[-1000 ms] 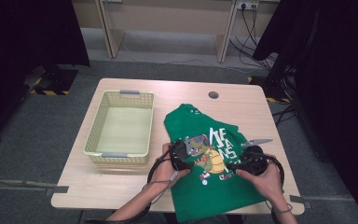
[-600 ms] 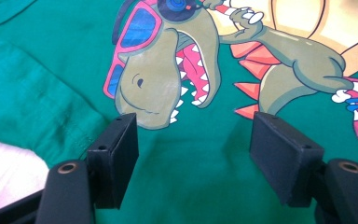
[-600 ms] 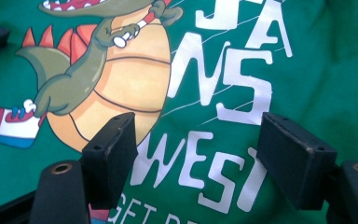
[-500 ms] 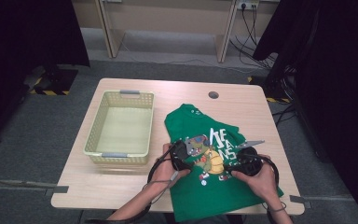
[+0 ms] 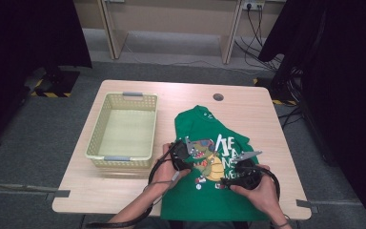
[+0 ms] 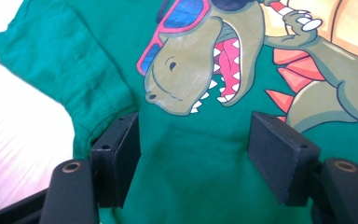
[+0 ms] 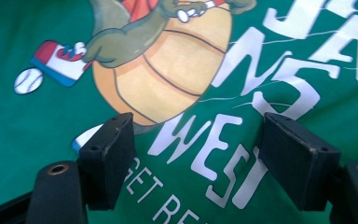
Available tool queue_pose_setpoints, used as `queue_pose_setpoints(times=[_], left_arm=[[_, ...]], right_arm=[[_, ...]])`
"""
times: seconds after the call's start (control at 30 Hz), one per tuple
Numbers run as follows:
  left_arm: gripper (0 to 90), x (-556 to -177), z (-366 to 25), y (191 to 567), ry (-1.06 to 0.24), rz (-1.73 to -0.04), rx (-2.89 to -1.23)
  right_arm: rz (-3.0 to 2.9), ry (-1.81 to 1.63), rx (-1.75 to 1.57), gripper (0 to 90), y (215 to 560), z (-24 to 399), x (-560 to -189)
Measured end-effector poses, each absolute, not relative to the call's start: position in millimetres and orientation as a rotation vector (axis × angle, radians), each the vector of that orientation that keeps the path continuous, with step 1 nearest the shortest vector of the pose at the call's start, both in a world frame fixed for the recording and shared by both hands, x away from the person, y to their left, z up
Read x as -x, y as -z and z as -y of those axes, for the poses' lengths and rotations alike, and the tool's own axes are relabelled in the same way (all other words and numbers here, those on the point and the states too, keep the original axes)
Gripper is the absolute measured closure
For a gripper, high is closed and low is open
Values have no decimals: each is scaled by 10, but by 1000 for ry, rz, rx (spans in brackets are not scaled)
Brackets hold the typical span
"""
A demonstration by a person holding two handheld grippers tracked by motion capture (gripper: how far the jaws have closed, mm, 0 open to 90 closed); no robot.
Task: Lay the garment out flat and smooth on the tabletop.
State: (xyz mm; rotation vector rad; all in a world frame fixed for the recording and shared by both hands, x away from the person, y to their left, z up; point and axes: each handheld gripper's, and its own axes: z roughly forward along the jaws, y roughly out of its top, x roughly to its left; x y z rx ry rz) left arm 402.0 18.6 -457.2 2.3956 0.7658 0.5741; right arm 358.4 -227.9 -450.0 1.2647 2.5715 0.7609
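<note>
Green cotton covers the near right part of the wooden table: a child's T-shirt lies flat, print side up, collar toward the far edge and hem hanging slightly over the near edge. A dinosaur print and white lettering occupy the chest. The garment appears spread out so that both sides can be reached evenly.

The left gripper rests low over the shirt's left side, beside the sleeve. Its jaws stand fairly wide, with flat cloth between them just below the dinosaur's head; the pads press on nothing. The right gripper sits over the lettering on the opposite side, jaws likewise wide apart and empty, with fabric lying smooth beneath them.

The two tools mirror each other across the print, a placement suited to taking the shirt at matching points, probably for a fold. No pinch is yet made on either side.

An empty pale yellow basket stands to the left of the shirt, near it but apart, likely the destination for the folded garment.
</note>
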Motion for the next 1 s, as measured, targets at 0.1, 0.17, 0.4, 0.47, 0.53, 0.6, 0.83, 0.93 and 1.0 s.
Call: queue_pose_setpoints(times=[0.1, 0.17, 0.4, 0.47, 0.53, 0.6, 0.83, 0.93, 1.0], left_arm=[[339, -4016, -201, 4575, -578, -768, -2391], [339, -4004, -221, 4576, -580, -772, -2389], [322, -3932, -200, 4564, -584, -748, -2382], [321, -3913, -191, 4563, -578, -740, -2381], [321, -3881, -169, 4566, -570, -725, -2379], [320, -3859, -155, 4567, -565, -711, -2384], [317, -3813, -151, 4564, -545, -704, -2371], [316, -3805, -150, 4559, -543, -700, -2370], [315, -3800, -147, 4563, -536, -698, -2369]], right_arm=[[-2595, -775, -1268, 280, 4489, 2273, -3585], [-2585, -851, -1296, 297, 4421, 2326, -3626], [-2375, -935, -1403, 415, 4152, 2674, -3958], [-2317, -903, -1445, 462, 4122, 2773, -4098], [-2300, -883, -1454, 481, 4118, 2812, -4171], [-2273, -862, -1485, 513, 4127, 2877, -4315], [-2223, -790, -1586, 560, 4280, 2986, -4750], [-2221, -785, -1612, 555, 4327, 2988, -4831], [-2225, -786, -1611, 550, 4349, 2984, -4868]])
